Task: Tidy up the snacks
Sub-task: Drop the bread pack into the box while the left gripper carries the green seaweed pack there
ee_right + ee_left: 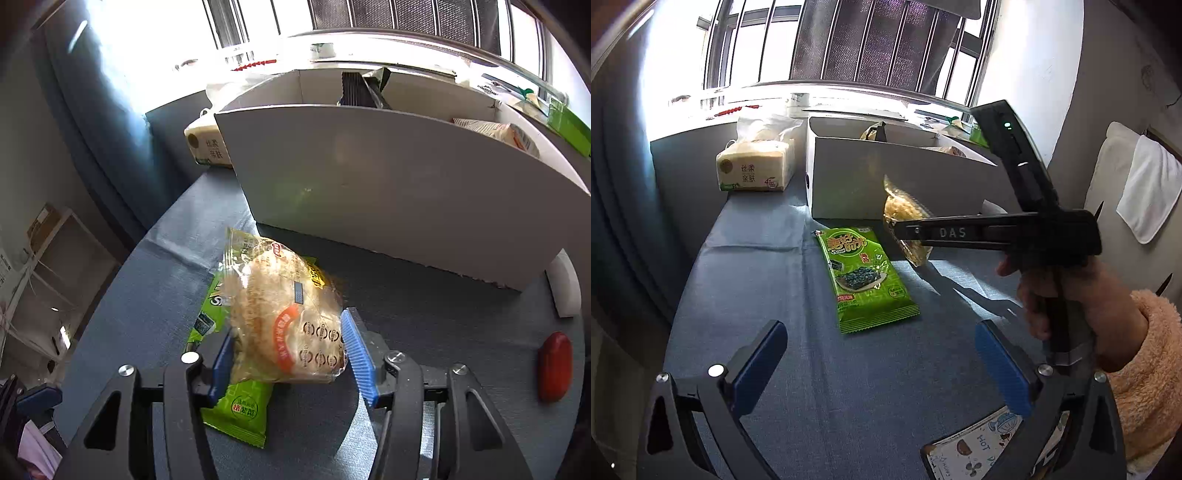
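My right gripper (pixel 286 349) is shut on a clear-wrapped meat-floss bun (pixel 284 317) and holds it above the blue tablecloth, in front of the white cardboard box (pixel 388 184). In the left wrist view the bun (pixel 908 218) hangs from the right gripper (pixel 905 230) before the box (pixel 879 177). A green seaweed snack packet (pixel 866 278) lies flat on the cloth; it shows partly under the bun in the right wrist view (pixel 236 413). My left gripper (pixel 881 363) is open and empty, near the packet's close end.
The box holds other snack packs (pixel 498 134). A tissue pack (pixel 755 164) stands left of the box. A red oval object (pixel 554 365) lies on the cloth at right. A printed card (pixel 975 446) lies near the left gripper. A window sill runs behind.
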`<state>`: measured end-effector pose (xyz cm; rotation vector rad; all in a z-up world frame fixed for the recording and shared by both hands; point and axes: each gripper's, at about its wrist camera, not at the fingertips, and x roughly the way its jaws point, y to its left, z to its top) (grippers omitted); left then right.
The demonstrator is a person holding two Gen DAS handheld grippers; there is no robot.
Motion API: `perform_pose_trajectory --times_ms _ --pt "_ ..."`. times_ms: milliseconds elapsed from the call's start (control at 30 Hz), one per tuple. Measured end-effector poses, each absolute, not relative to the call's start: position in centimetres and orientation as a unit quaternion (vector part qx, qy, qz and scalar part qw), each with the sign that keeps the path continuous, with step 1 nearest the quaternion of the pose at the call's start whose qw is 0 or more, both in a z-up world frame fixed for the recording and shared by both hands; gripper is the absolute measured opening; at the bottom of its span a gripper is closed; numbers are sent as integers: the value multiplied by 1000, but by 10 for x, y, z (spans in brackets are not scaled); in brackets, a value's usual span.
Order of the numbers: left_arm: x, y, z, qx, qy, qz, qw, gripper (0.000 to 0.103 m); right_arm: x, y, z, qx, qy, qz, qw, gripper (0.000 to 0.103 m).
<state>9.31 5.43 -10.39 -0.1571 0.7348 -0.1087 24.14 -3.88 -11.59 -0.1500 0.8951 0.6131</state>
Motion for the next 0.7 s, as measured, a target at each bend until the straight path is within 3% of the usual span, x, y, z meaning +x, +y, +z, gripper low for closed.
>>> perform_pose_trajectory --times_ms 67,567,600,633,700 --pt "109 52 -108 -64 370 -52 925 103 234 -57 -107 -64 415 291 860 19" --pt "229 45 -167 -17 471 31 881 102 141 -190 -68 75 372 287 879 17" --pt "229 48 -166 -24 461 24 887 98 136 -196 -68 81 373 285 880 17" --pt "226 48 -162 -17 451 17 892 71 133 -200 -68 89 372 284 879 17" --pt "220 52 -154 -26 443 1 896 64 132 -205 -70 97 373 284 878 17"
